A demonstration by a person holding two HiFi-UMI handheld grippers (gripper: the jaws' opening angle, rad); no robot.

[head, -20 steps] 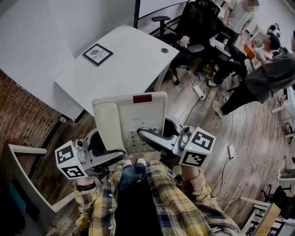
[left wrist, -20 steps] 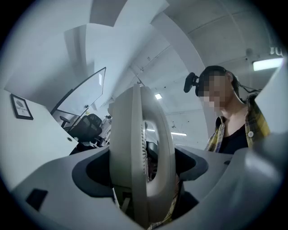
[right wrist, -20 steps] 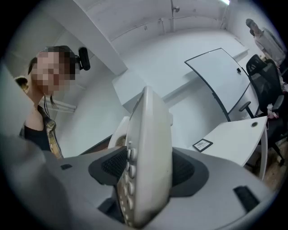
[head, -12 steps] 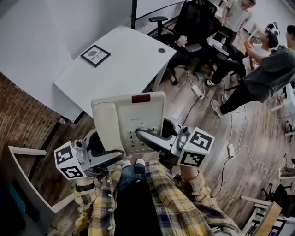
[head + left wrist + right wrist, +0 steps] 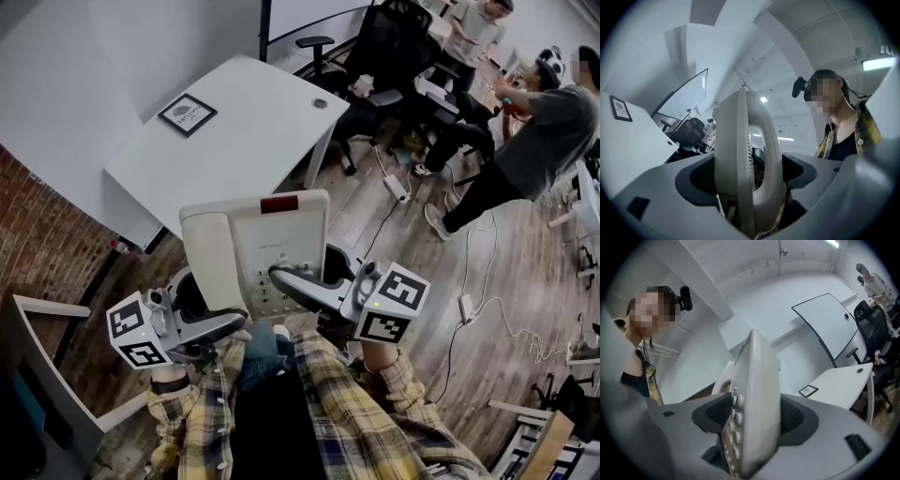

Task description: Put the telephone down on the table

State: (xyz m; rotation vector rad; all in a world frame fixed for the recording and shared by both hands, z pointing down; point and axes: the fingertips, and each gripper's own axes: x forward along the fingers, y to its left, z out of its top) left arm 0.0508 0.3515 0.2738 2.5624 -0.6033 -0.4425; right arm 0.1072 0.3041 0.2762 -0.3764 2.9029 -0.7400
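**Grip state.** The left gripper is clenched on the left edge of the telephone, the side that carries the handset. In the left gripper view both pads bear on that edge, body and handset together. The right gripper is clamped on the right edge, next to the keypad; in the right gripper view its pads press on both faces of the body. The telephone hangs in the air between the two, face up towards the head camera, in front of the person's chest and short of the table.

**Handling.** The unit is a rigid plastic desk set and probably of moderate weight. The casing looks smooth, so it may slip under a light grip. The handset appears to rest only in its cradle and may drop out if the body tilts. Hold both side edges, keep the body level and lower it flat.

**Surface.** The table is white, flat and hard. A small framed card lies near its far left part, and the near part is bare.

**Room.** A brick wall stands at left. The floor is wood, with cables running across it. Office chairs and several people are at right, well apart from the table's near edge.
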